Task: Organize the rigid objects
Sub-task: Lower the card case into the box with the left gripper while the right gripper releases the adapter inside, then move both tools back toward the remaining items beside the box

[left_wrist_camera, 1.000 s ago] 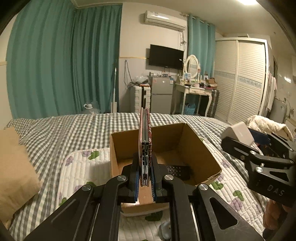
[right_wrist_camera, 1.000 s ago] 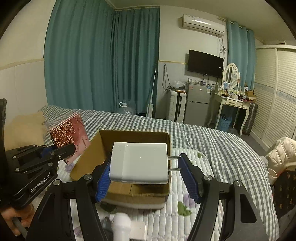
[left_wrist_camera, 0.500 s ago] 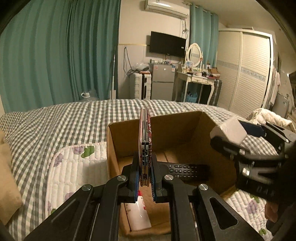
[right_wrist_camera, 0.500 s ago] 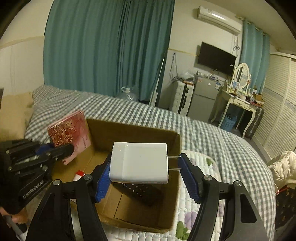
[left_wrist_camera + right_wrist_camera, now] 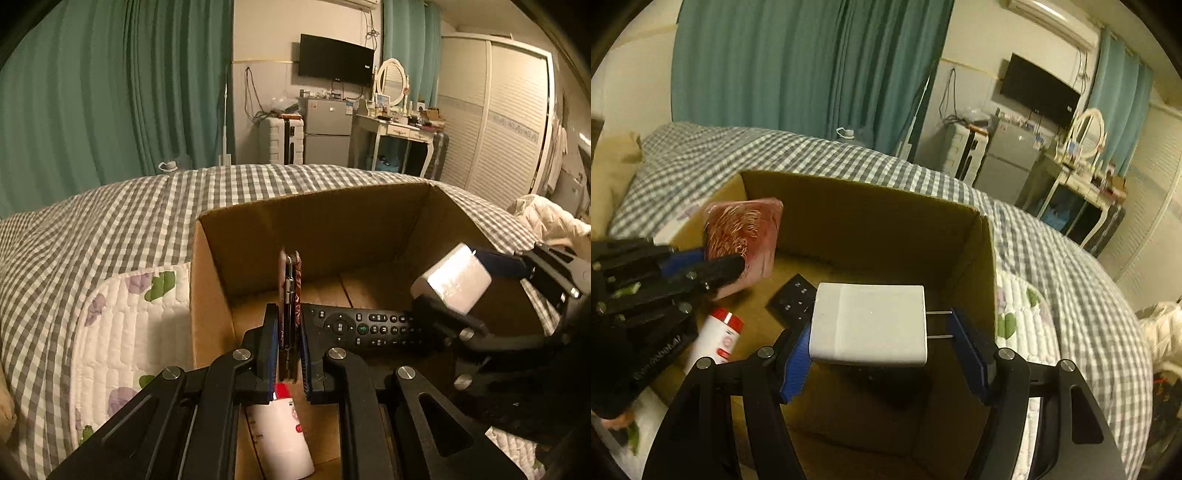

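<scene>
Both grippers are loaded and positioned over the open box (image 5: pixel 369 221), which sits on the bed (image 5: pixel 129 221).

Left gripper (image 5: pixel 290 343): pads pressed on a thin red case (image 5: pixel 290 280), held on edge and upright, above the box's left half. In the right wrist view the same case (image 5: pixel 746 240) shows a broad patterned face. Judged rigid, light and flat; the pinch across its thickness near the lower end looks sound, though a glossy surface could slide if the squeeze slackens.

Right gripper (image 5: pixel 882 350): fingers pinching a white charger (image 5: pixel 868 325) end to end, one pad on the flat back, the other meeting the two prong tips (image 5: pixel 938 325). It hangs above the box's right half. Judged a hard, smooth, compact block of modest weight. Contact on prong tips is narrow, so it may pivot; the flat side faces would give a firmer hold.

Already on the box floor: a black remote (image 5: pixel 369 326) lying flat at centre, and a white bottle (image 5: pixel 280 435) with red cap lying at the near left.

Both held items are judged sturdy enough for a short drop into the box.
</scene>
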The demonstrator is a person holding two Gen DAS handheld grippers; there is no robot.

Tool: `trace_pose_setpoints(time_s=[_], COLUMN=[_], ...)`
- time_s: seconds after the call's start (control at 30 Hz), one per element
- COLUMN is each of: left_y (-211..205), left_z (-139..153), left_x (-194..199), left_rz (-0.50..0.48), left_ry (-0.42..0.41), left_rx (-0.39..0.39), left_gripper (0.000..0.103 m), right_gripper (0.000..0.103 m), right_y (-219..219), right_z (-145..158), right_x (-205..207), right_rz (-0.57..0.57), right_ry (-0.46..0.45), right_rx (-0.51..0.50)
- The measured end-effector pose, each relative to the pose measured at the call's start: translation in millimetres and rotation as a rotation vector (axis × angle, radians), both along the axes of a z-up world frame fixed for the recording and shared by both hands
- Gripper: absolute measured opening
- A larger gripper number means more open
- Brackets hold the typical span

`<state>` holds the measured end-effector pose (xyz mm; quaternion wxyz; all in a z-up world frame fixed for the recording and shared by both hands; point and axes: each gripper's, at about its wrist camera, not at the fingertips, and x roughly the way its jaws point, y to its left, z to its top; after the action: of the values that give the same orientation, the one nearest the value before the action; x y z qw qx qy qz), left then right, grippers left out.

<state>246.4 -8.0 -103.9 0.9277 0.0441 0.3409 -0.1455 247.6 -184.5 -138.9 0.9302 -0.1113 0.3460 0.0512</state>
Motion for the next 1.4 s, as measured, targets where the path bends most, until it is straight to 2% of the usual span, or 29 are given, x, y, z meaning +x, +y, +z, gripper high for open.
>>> trace_pose_setpoints(time_s=[0.07, 0.23, 0.3, 0.33, 0.37, 0.4, 0.43, 0.53, 0.6, 0.67, 0.77, 0.83, 1.0, 1.23, 1.4], left_y=[0.0, 0.2, 1.9, 2.6, 3.5, 4.2, 4.9, 5.4, 6.6, 10.6, 15.2, 17.7, 22.0, 33.6, 38.4], left_z=[1.1, 2.9, 5.0, 6.9, 10.6, 12.5, 16.6, 27.1, 34.9, 44.0, 58.8, 68.7, 88.3, 113.2, 129.5], left_x=[0.5, 0.7, -0.7, -1.6, -4.7, -6.3, -10.8, -18.2, -24.4, -32.2, -44.2, -53.4, -75.5, -107.7, -127.8], left_rz=[0.006, 0.010, 0.012, 0.014, 0.015, 0.015, 0.014, 0.010, 0.017, 0.038, 0.068, 0.090, 0.134, 0.167, 0.183], left_ry=[0.006, 0.010, 0.010, 0.007, -0.002, -0.010, -0.028, -0.053, -0.069, -0.089, -0.132, -0.164, -0.219, -0.282, -0.326], left_rx=[-0.006, -0.001, -0.007, -0.011, -0.020, -0.025, -0.034, -0.028, -0.020, -0.029, -0.043, -0.042, -0.012, -0.053, -0.051], left_gripper=[0.011, 0.014, 0.022, 0.032, 0.046, 0.053, 0.058, 0.058, 0.063, 0.082, 0.100, 0.102, 0.103, 0.103, 0.103], right_gripper=[0.068, 0.071, 0.074, 0.074, 0.074, 0.074, 0.074, 0.075, 0.075, 0.079, 0.081, 0.081, 0.093, 0.096, 0.098], right_y=[1.8, 1.8, -1.6, -2.5, -5.1, -5.1, -7.3, -12.2, -16.5, -21.5, -26.8, -28.9, -30.7, -27.9, -20.6], right_z=[-1.9, -0.7, 3.8, 6.0, 11.3, 11.3, 14.5, 23.6, 31.0, 39.1, 52.6, 61.9, 83.5, 99.5, 109.0], right_x=[1.3, -4.6, -9.9, -11.6, -15.0, -15.0, -17.9, -27.8, -33.9, -42.1, -55.9, -65.5, -92.9, -126.1, -148.1], right_rz=[0.002, 0.002, -0.007, -0.011, -0.018, -0.018, -0.020, -0.034, -0.047, -0.060, -0.076, -0.079, -0.085, -0.087, -0.084], right_ry=[-0.002, -0.017, -0.037, -0.042, -0.048, -0.048, -0.053, -0.079, -0.095, -0.109, -0.128, -0.146, -0.201, -0.228, -0.251], right_rx=[-0.029, -0.025, -0.011, -0.005, 0.011, 0.011, 0.017, 0.023, 0.033, 0.055, 0.095, 0.104, 0.094, 0.097, 0.092])
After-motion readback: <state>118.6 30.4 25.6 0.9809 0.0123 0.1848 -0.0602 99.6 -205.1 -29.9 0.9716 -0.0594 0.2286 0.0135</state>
